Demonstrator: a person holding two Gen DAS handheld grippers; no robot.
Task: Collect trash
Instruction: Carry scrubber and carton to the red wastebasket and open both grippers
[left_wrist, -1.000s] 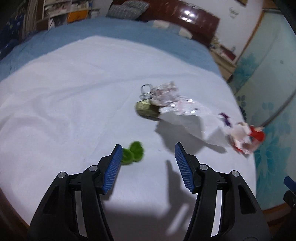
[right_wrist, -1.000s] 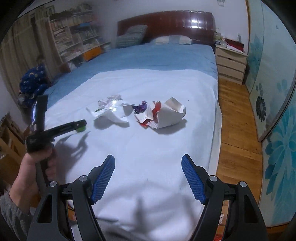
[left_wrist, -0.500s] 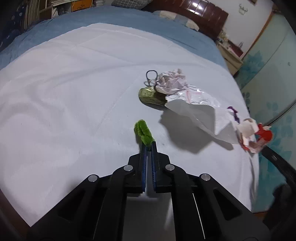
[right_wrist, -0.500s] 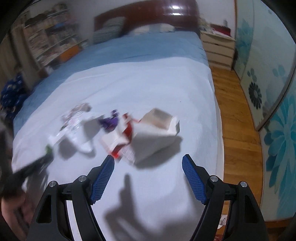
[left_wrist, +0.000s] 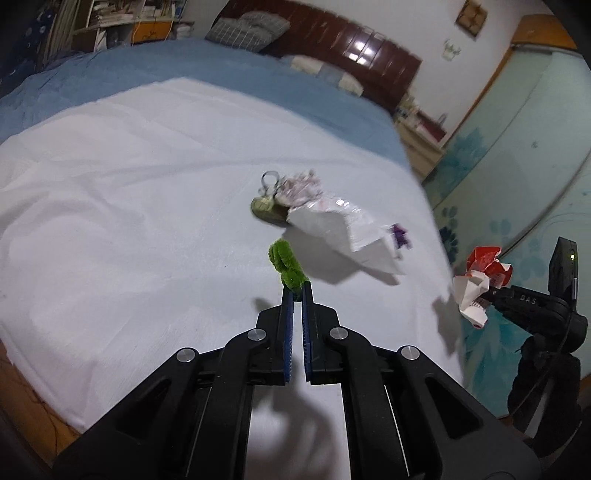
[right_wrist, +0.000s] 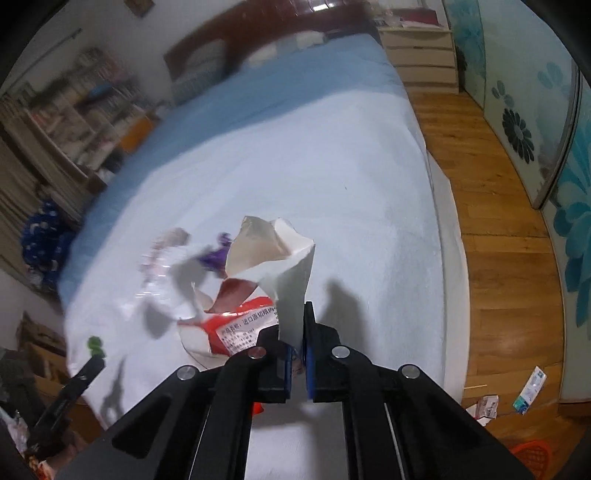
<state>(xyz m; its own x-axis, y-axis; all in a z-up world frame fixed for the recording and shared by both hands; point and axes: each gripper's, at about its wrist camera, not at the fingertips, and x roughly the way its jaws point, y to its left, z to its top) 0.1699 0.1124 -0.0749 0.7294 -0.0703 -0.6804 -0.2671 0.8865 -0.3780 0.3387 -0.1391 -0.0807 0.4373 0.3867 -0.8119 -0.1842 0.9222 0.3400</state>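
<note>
Between the blue pads of the left gripper (left_wrist: 296, 291) sits a green fuzzy pipe cleaner (left_wrist: 285, 266), pinched at its lower end, with its curled loops standing up past the fingertips and off the white sheet (left_wrist: 129, 221). Ahead of this claw, well apart from it, a small pile of trash lies on the sheet: a crumpled white plastic bag (left_wrist: 343, 229), a small olive-green can (left_wrist: 266, 211) with a ring pull touching the far-left side of the bag, a pink-white crumpled wrapper (left_wrist: 299, 186) just behind the can, and a purple scrap (left_wrist: 400, 236) at the right end of the bag. Only the left wrist view shows the can and the ring clearly; in the right wrist view this pile is blurred.

To the right in the left wrist view, the right gripper (left_wrist: 491, 293) appears from the side with a red and white paper wrapper (left_wrist: 480, 280) hanging from its tip, above the edge of the bed. From the right wrist view, the right gripper (right_wrist: 297, 332) is pressed together on the same red and white paper wrapper (right_wrist: 273, 266); the torn white paper rises ahead of the fingers and a red part with printed text hangs to the left. Only this view shows the wooden floor (right_wrist: 498, 221) to the right of the claw, with small packets (right_wrist: 532, 387) lying on it and the left gripper (right_wrist: 90, 363) low on the left.
</note>
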